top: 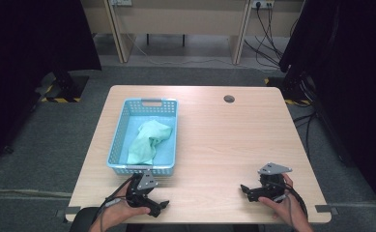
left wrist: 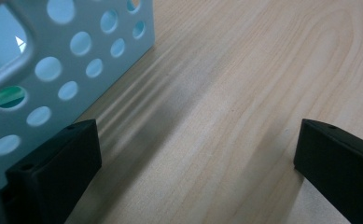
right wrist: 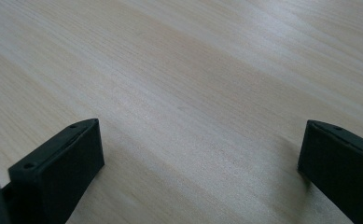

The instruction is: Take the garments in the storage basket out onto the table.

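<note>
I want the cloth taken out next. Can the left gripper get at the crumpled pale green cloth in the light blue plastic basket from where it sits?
Probably yes. The left gripper rests open on the table just outside the light blue perforated plastic basket; the crumpled pale green cloth lies uncovered inside. Only the near wall intervenes, so it must lift over.

Pale blue perforated basket (top: 119, 137), mint-green cloth (top: 148, 141), light woodgrain table (top: 224, 145), black tools.
</note>
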`<state>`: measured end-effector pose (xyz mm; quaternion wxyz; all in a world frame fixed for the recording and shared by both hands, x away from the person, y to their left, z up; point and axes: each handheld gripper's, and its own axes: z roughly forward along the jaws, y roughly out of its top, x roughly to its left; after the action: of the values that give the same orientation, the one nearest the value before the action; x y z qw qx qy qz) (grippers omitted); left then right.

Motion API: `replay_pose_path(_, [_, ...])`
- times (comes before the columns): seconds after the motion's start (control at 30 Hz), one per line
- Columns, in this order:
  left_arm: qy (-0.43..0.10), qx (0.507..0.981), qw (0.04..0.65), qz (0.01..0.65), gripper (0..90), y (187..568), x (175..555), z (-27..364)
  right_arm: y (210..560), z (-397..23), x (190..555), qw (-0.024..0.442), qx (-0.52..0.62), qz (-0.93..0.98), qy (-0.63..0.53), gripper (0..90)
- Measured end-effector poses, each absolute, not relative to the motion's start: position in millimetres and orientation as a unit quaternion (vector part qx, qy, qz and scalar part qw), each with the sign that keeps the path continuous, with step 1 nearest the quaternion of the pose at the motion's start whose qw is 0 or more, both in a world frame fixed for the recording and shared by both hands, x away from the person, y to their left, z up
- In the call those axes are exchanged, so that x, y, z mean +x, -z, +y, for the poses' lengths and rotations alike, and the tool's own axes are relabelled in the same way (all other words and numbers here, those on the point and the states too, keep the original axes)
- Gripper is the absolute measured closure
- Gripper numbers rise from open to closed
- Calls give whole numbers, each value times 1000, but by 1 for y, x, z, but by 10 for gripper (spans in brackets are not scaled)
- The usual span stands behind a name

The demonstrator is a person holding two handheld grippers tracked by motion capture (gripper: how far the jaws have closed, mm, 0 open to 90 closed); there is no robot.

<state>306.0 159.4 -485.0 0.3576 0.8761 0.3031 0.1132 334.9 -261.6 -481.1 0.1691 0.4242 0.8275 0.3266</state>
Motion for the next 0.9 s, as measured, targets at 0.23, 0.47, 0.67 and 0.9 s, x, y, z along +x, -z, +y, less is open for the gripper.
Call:
replay_pose_path(0.23, [-113,876,357,304,0,485,306,159,481,-262,335,169,424,828,-326,3])
replay_pose_path(0.47, [-113,876,357,304,0,485,306,159,481,-262,335,169,424,828,-327,3])
replay_pose_path(0.67, [-112,877,356,303,0,485,306,159,481,-262,335,169,424,828,-327,3])
replay_pose_path(0.9, [-108,881,346,304,1,483,306,160,481,-262,335,169,424,828,-327,3])
